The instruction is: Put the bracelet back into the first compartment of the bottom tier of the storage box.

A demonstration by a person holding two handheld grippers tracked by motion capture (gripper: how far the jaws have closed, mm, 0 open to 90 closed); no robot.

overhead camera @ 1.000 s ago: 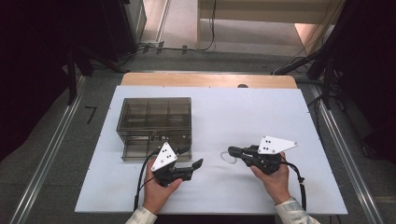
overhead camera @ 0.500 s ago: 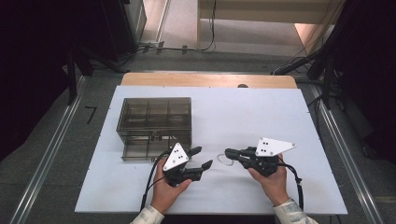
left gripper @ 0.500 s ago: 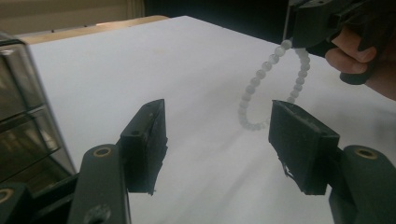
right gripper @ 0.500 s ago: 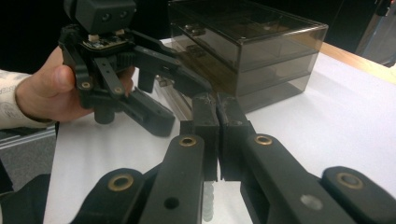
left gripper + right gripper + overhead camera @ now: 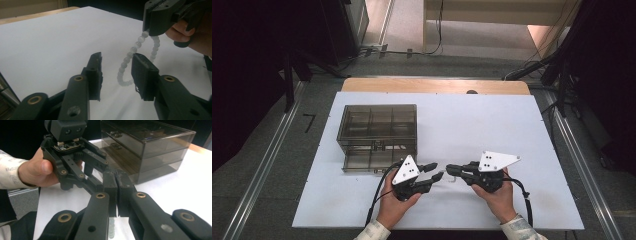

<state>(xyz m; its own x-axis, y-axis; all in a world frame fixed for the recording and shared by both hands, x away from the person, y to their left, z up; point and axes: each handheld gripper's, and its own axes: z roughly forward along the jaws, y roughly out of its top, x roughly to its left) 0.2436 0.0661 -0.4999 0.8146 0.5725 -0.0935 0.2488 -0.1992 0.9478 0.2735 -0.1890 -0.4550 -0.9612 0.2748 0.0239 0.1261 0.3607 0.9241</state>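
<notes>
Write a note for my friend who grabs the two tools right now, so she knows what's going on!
Right tool: shut on the bead bracelet, which hangs from its jaws as a loop down to the white table.
Left tool: its jaws have just been closing; one hanging strand of the loop sits between them, not yet pressed.
Smoky drawer box: back left on the table, its bottom drawer pulled out.
Done: bracelet lifted, drawer opened.
Left: probably take the bracelet with the left tool and lay it in the drawer.

Lab, white table, floor rails, cables
</notes>
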